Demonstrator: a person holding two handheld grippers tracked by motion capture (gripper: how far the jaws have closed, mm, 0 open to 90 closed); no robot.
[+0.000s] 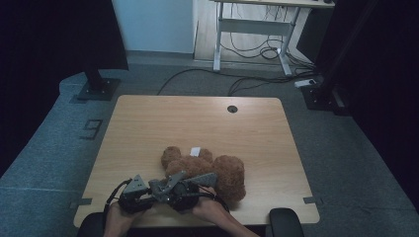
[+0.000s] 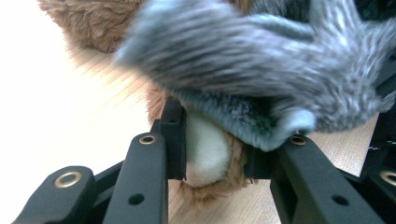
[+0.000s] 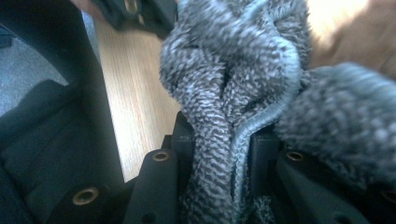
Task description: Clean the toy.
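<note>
- Right now your left claw (image 2: 212, 154) is pinching one paw (image 2: 208, 156) of the brown teddy bear (image 1: 207, 170); in the left gripper view the cream pad of that paw sits squeezed between the two black jaws, and this grip looks meant to pin the limb in place.
- Your right claw (image 3: 219, 154) is pressed together on a bunched fold of the grey knitted cloth (image 3: 233, 84); in the right gripper view the fabric runs straight down between its jaws.
- That same grey cloth (image 2: 243, 56) hangs blurred just above the pinched paw, so you seem to be bringing it over the limb, perhaps to pull it on as a garment; what the piece is, I cannot tell.
- The bear lies on the wooden counter (image 1: 148, 123), close to its near edge and a little toward the near right corner, with its body reaching back toward the middle.
- From the high view your two hands sit side by side at the near edge, left claw (image 1: 136, 190) and right claw (image 1: 190, 185) almost touching, because both work on the same small spot.
- A white tag (image 1: 195, 151) shows on the bear's far side.
- Holding the paw low against the counter should keep the soft toy from sliding as the cloth drags across it.
</note>
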